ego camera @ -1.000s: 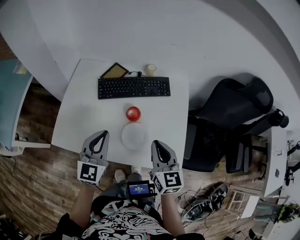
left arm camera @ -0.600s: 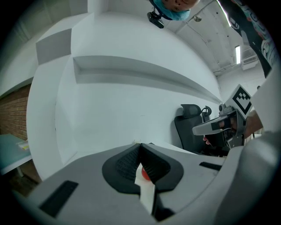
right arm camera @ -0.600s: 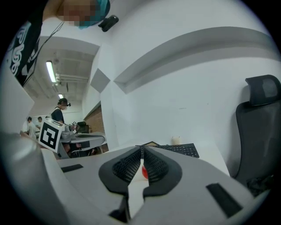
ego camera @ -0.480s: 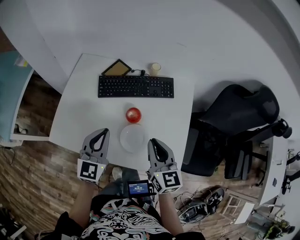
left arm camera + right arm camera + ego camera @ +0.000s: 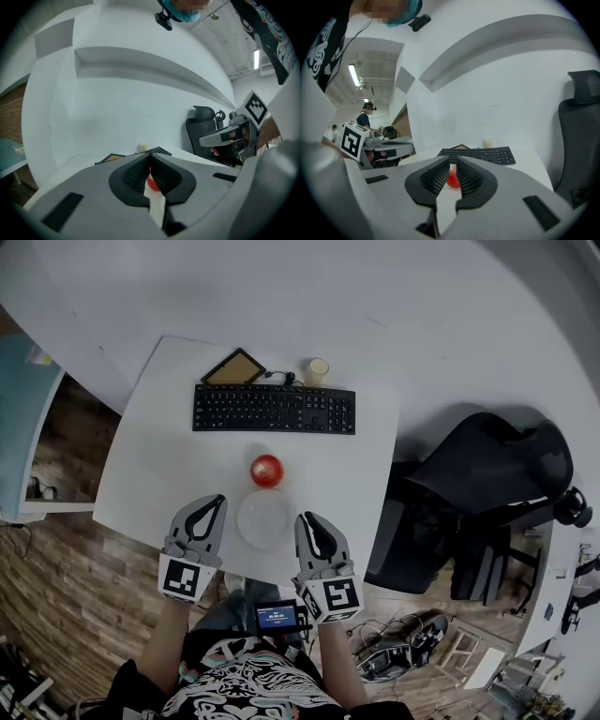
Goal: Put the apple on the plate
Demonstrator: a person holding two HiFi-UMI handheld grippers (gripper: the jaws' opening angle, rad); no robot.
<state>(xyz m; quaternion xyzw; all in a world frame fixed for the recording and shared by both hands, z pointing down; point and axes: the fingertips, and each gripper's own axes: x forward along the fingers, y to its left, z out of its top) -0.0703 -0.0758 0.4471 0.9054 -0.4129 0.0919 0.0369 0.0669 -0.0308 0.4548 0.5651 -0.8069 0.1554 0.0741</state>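
Left claw (image 5: pixel 215 503) and right claw (image 5: pixel 303 520) both clenched, empty. Apple (image 5: pixel 267 470) ahead between them, just beyond plate (image 5: pixel 263 520). Likely firm, smooth, prone to roll; grip across widest middle.

My left gripper (image 5: pixel 216 502) and right gripper (image 5: pixel 305 518) are grey with black ribbed pads (image 5: pixel 433 178), each bearing black-and-white square markers. The apple (image 5: pixel 267 470) is red and the plate (image 5: pixel 264 519) white on a white table (image 5: pixel 150 474); the keyboard (image 5: pixel 274 410) is black, the cup (image 5: pixel 318 370) cream, and the frame (image 5: pixel 234 367) black-edged around a tan panel. The chair (image 5: pixel 487 474) is black, the floor (image 5: pixel 56 587) brown wood planking, and my shirt (image 5: pixel 248 690) black with white swirls.
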